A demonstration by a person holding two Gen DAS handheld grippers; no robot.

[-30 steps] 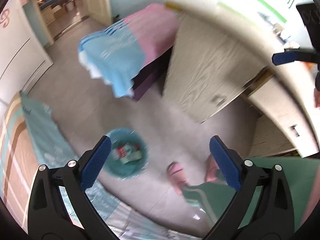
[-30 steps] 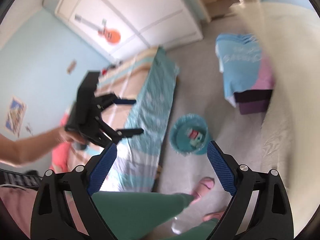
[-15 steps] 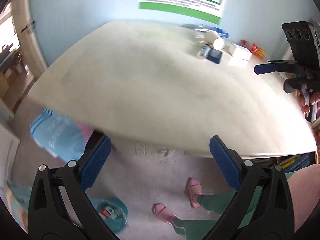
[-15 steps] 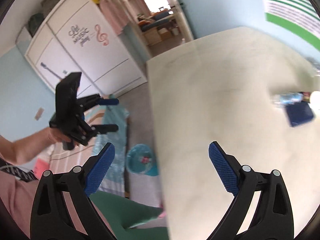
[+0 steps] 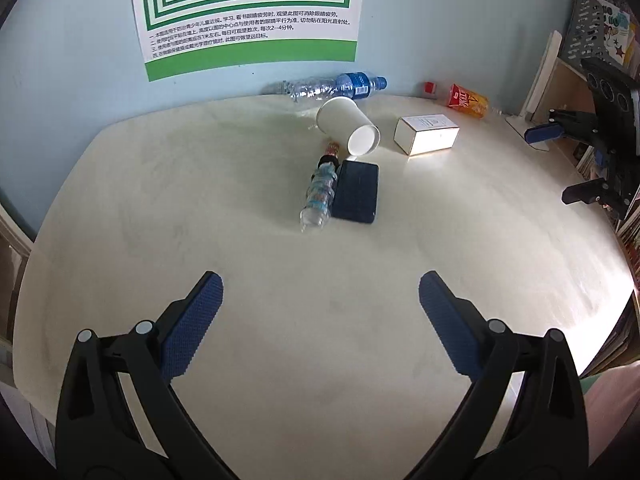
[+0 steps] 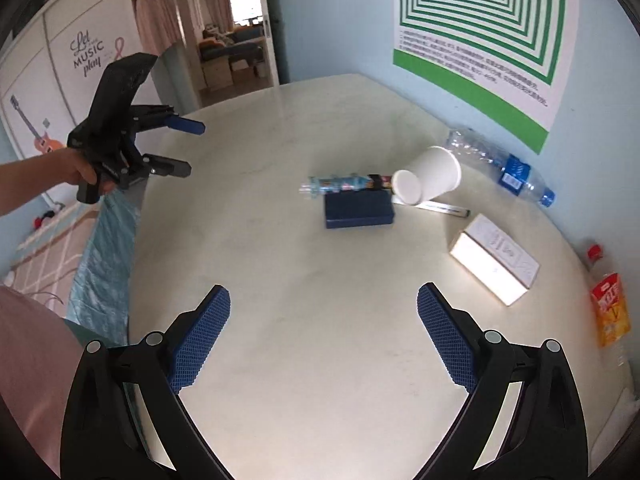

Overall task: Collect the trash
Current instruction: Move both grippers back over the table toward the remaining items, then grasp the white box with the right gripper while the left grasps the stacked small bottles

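- We now face a pale round table (image 5: 168, 208); a second ago both cameras looked down at the floor and a teal bin holding some trash, which is now out of view.
- Our left gripper (image 5: 320, 308) hovers over the near edge of the table, its blue pads spread wide apart and holding nothing.
- Our right gripper (image 6: 323, 322) is likewise spread wide and empty, held over the table's right side.
- The trash lies toward the far side: a small clear bottle (image 5: 319, 193) on its side, touching a dark blue box (image 5: 356, 191).
- A tipped white paper cup (image 5: 347, 125) rests just behind them, a large crushed water bottle (image 5: 332, 86) against the wall.
- A white carton (image 5: 427, 134) and an orange drink pouch (image 5: 467, 101) sit to the right.
- We judge that a drop-off is over and the next pick is beginning; the small bottle is nearest.
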